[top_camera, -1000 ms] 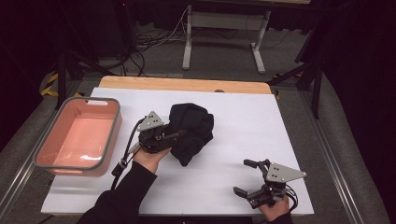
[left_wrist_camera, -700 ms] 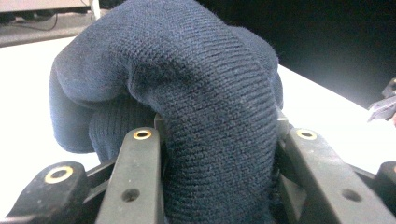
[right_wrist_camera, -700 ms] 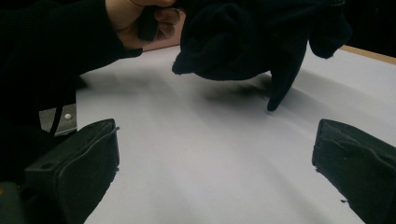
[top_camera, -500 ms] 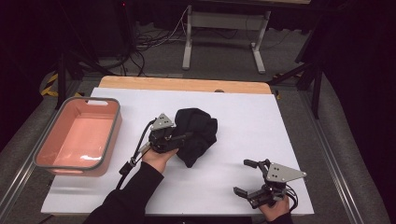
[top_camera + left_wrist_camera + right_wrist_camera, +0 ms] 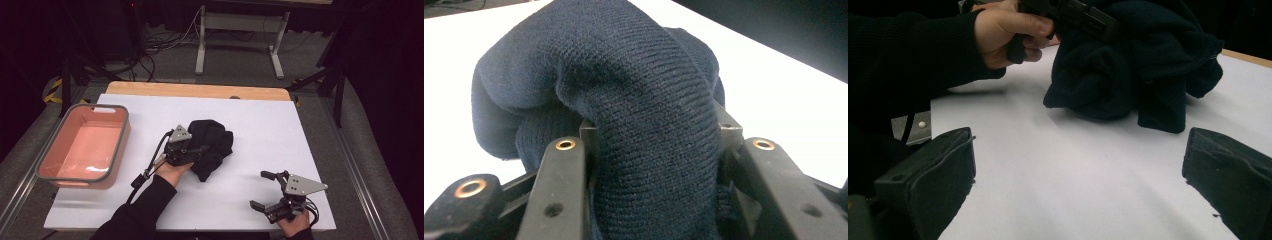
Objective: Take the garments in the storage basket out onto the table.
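Lying in a rumpled heap near the middle of the white table (image 5: 310,130), the dark knitted garment (image 5: 212,147) has a thick fold of its cloth running between the jaws of the left gripper (image 5: 196,152). In the left gripper view that fold (image 5: 649,150) fills the gap from one jaw to the other, and the pads sit against it on both sides; the jaws have just been opening slightly, yet the cloth is between them and looks pinched. The person's left hand (image 5: 172,170) holds this gripper low at the garment's left edge, with the cable trailing back along the dark sleeve (image 5: 135,215).

At the table's near right corner the right gripper (image 5: 267,192) rests close to the surface, well apart from the garment, its jaws spread wide with nothing between them. The right gripper view looks across bare table toward the garment (image 5: 1138,65) and the left hand (image 5: 1003,35).

A pink tub (image 5: 50,170) with a grey rim sits at the table's left edge, apart from the garment.
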Available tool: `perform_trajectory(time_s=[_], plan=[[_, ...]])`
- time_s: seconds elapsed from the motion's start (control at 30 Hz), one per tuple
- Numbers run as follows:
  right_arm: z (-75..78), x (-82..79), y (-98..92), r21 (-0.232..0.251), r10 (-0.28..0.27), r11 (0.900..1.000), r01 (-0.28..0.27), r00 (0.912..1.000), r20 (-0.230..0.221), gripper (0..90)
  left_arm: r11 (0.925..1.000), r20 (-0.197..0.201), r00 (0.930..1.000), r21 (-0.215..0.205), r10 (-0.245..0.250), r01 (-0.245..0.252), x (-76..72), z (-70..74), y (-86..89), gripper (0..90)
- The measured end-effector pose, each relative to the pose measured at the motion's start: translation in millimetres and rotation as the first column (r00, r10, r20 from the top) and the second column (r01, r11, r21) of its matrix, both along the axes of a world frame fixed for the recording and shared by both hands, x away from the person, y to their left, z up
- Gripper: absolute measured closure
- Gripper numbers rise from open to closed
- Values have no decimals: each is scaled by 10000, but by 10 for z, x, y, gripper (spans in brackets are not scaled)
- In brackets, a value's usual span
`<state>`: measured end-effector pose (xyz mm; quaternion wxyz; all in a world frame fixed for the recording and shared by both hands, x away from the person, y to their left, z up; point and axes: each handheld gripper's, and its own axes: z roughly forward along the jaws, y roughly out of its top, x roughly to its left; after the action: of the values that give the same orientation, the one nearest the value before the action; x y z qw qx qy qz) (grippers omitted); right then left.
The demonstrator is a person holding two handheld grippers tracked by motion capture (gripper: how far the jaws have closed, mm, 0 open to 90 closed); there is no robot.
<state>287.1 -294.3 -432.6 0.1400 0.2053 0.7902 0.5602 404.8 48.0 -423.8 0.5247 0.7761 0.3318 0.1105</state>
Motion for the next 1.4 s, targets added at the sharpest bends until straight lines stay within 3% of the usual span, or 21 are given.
perform_trajectory(time_s=[0.1, 0.43, 0.6, 0.97, 1.07, 1.17, 1.23, 1.4], plan=[[0, 0, 1, -3, -3, 10000, 3, 10000, -3, 12, 9999, -171, 9999, -121, 24, -26, 12, -4, 5, 556], [-4, 4, 1, 14, 15, 10000, -15, 10000, -52, 12, 9995, -556, 9983, -275, -180, 165, 33, -6, 33, 380], [-4, 4, 3, 11, 11, 10000, -11, 10000, -66, 12, 9996, -281, 9993, -151, -238, 234, 25, 11, 42, 305], [-8, 17, 12, -11, 64, 10000, -64, 10000, -75, 12, 9973, 274, 9990, -637, -357, 373, -66, 178, 191, 142], [-7, 10, 19, -33, 77, 10000, -77, 9999, -65, 12, 9957, 590, 9972, -776, -455, 501, -112, 246, 243, 129], [-5, 5, 18, -22, 60, 10000, -60, 10000, -56, 12, 9950, 976, 9923, -566, -768, 826, -155, 301, 258, 87], [-6, 7, 16, -25, 46, 10000, -46, 10000, -56, 12, 9947, 968, 9912, -401, -903, 945, -181, 324, 265, 62], [-6, 4, 20, -45, 59, 10000, -59, 10000, -70, 12, 9921, 873, 9898, -463, -1124, 1167, -207, 356, 304, 24]])
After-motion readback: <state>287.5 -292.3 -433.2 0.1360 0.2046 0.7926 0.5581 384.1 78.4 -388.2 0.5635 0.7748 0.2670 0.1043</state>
